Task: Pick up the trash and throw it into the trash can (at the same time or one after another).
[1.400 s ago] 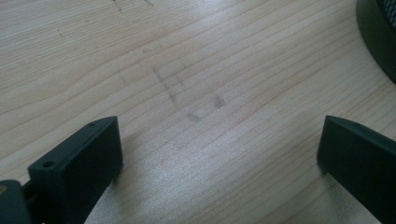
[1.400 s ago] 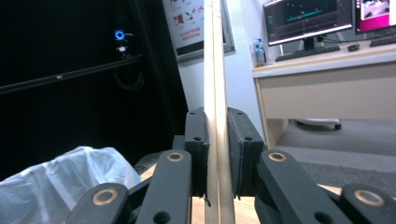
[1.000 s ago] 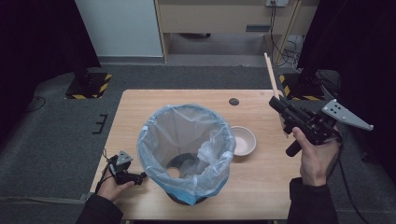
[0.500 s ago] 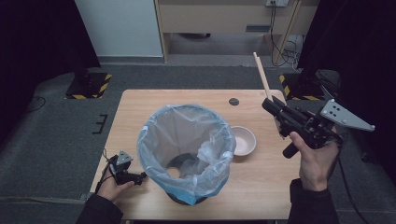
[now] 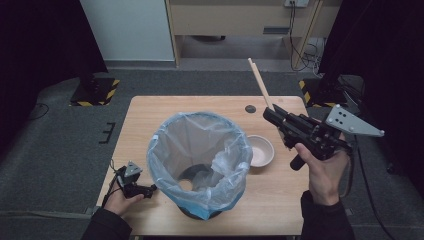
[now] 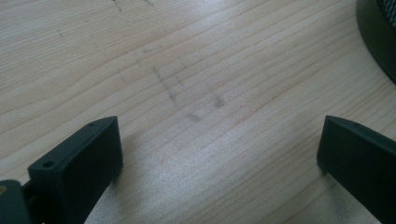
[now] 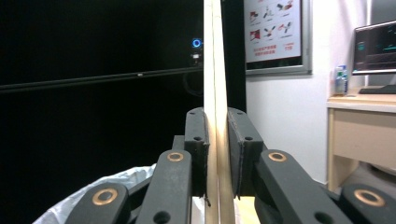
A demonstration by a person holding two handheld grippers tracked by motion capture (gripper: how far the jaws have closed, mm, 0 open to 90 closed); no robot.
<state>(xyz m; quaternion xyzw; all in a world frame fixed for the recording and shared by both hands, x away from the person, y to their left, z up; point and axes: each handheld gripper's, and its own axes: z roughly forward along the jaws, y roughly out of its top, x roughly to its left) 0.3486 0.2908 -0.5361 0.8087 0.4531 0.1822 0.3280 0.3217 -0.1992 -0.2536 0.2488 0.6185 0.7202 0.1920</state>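
Leftward we've swung the right gripper point(image 5: 274, 114), clamped on chopsticks point(image 5: 260, 83), nearing the bin point(image 5: 200, 165); left gripper point(image 5: 145, 190) rests spread at the table point(image 5: 150, 110) edge.

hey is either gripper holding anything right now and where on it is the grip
The right gripper holds a pair of wooden chopsticks, clamped near their lower end. The left gripper is open over bare table.

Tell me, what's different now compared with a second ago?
The right gripper, shut on the wooden sticks, has drifted left toward the lined bin, carrying the sticks with it; they are clamped between its jaws and point up and away. Nothing was picked up or let go. The left gripper stays open and low on the table beside the bin, and the small bowl hasn't moved.
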